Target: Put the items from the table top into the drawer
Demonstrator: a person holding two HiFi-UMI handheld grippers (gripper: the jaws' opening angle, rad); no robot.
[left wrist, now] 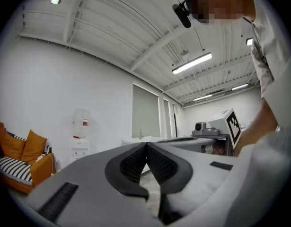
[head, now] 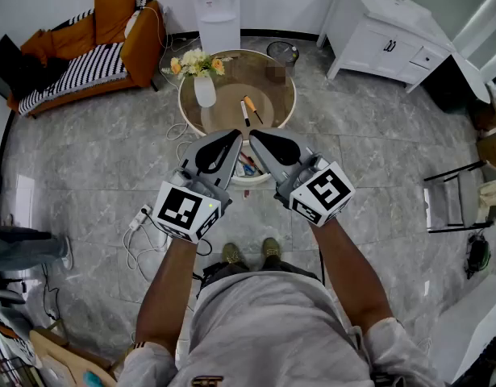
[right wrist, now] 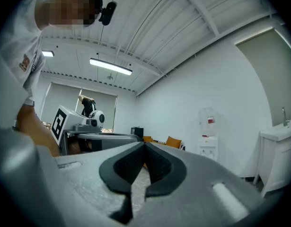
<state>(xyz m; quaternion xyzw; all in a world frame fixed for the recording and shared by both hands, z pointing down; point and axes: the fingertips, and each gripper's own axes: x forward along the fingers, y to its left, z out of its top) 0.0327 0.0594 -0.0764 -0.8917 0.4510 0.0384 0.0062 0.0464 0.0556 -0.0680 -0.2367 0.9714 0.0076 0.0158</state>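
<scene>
In the head view a round glass-topped table (head: 284,103) stands ahead of me. On it lie an orange-handled tool (head: 251,108) and a black-and-white pen (head: 244,113), side by side. Below the table's near edge an open drawer (head: 256,179) shows several small colourful items. My left gripper (head: 238,134) and right gripper (head: 252,134) are held level side by side above the drawer, their tips short of the two items. Both are shut with nothing between the jaws, as the left gripper (left wrist: 146,144) and the right gripper (right wrist: 145,144) show in their own views.
A white vase of flowers (head: 204,87) stands at the table's left. An orange sofa (head: 86,43), a water dispenser (head: 218,10) and a white sink cabinet (head: 385,39) line the far wall. A power strip with cables (head: 139,218) lies on the floor at left, a folding rack (head: 453,200) at right.
</scene>
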